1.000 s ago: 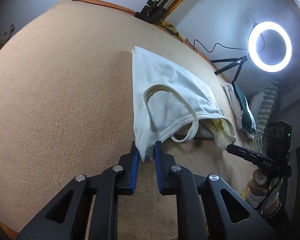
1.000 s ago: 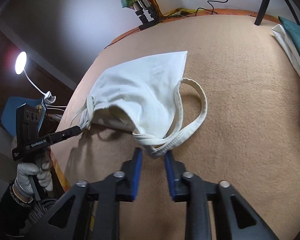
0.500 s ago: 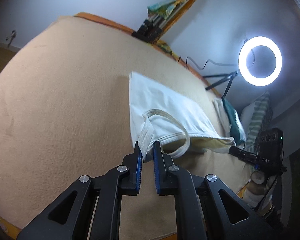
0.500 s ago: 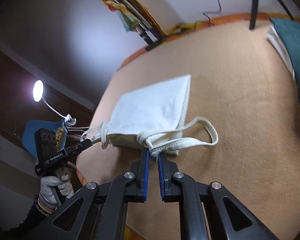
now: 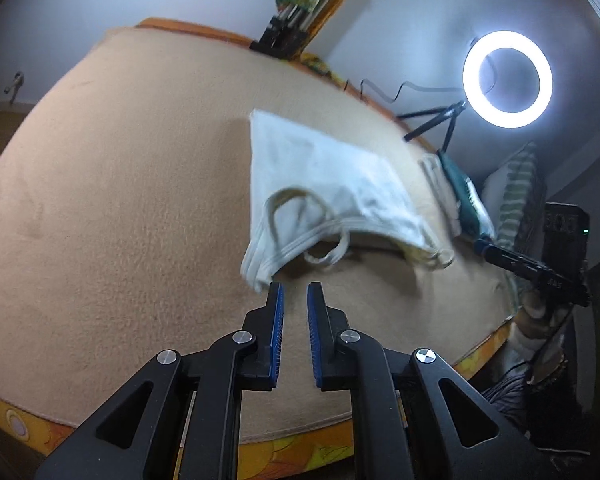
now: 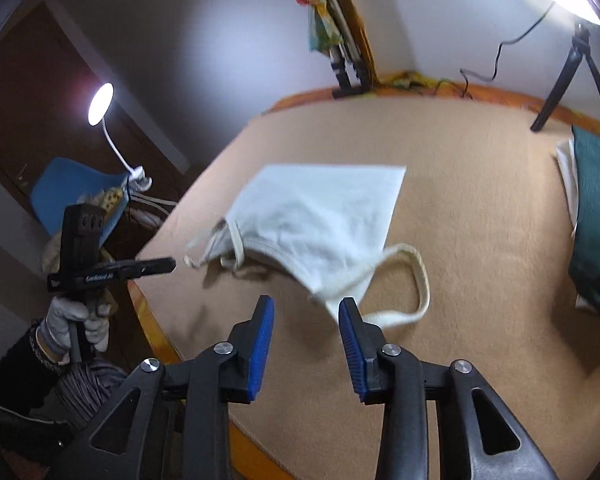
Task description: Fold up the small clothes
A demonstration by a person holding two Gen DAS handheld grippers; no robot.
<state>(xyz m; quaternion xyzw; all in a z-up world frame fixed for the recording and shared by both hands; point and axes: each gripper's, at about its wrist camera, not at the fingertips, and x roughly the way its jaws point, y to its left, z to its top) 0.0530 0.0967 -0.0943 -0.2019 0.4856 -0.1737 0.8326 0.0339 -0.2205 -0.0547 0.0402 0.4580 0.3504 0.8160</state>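
A small white tank top lies on the tan blanket, its strap end raised and blurred. It also shows in the right wrist view, with one strap loop lying on the blanket. My left gripper is open with a narrow gap; the garment's near corner hangs just beyond its left fingertip. My right gripper is open wide and empty, with the garment's corner just beyond its right fingertip. Each gripper shows from the side in the other's view, near a strap.
A folded teal and white cloth pile lies at the right of the bed. A ring light on a tripod stands behind. A desk lamp and a blue chair stand off the left edge. The orange bed edge is near.
Both grippers were shut on the tank top's strap corners half a second ago. Both have opened and drawn back, and the lifted end is dropping.
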